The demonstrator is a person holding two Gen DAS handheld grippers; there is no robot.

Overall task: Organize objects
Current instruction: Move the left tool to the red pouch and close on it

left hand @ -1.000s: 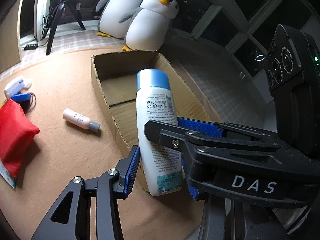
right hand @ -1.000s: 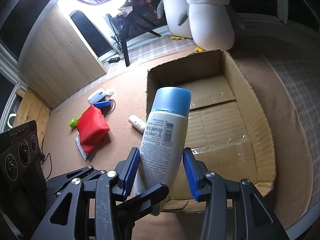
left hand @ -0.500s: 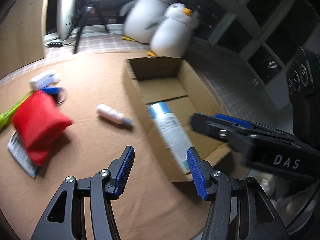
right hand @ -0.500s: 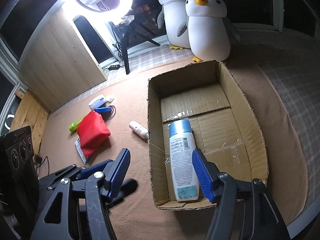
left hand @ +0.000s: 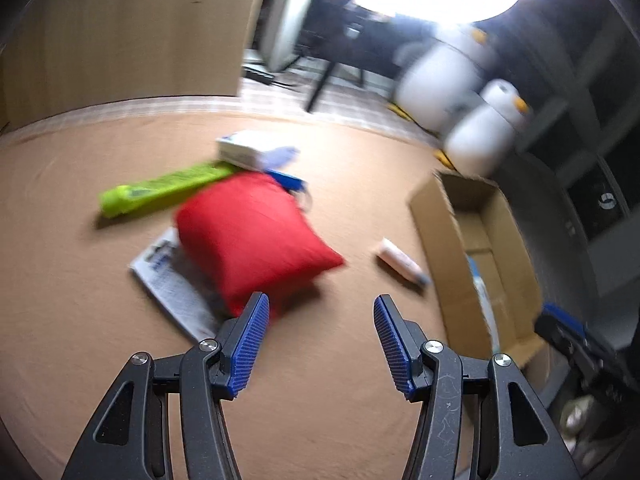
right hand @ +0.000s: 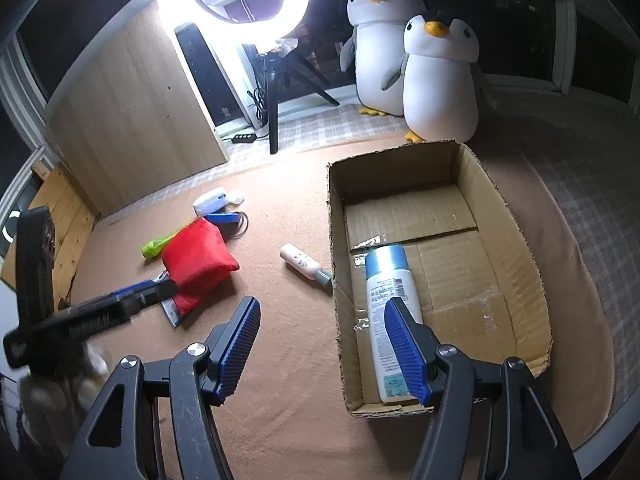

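Left wrist view, blurred: the left gripper has its jaws spread wide with nothing between them, above the tan carpet. At 11 o'clock from the jaws lies a red pouch, resting on a printed leaflet. Beyond the pouch are a green tube and a white box. At 2 o'clock a small white bottle lies just beside the cardboard box. Two penguin toys stand at 1 o'clock behind the box.

Right wrist view: the right gripper also has its jaws wide apart and holds nothing. The white bottle with a blue cap lies flat inside the cardboard box, along its left wall, cap pointing to 12 o'clock; the right jaw overlaps its lower part in this view. The small white bottle lies outside, its cap near the box's left wall. The red pouch sits at 10 o'clock, and the left gripper shows at 9 o'clock near it.
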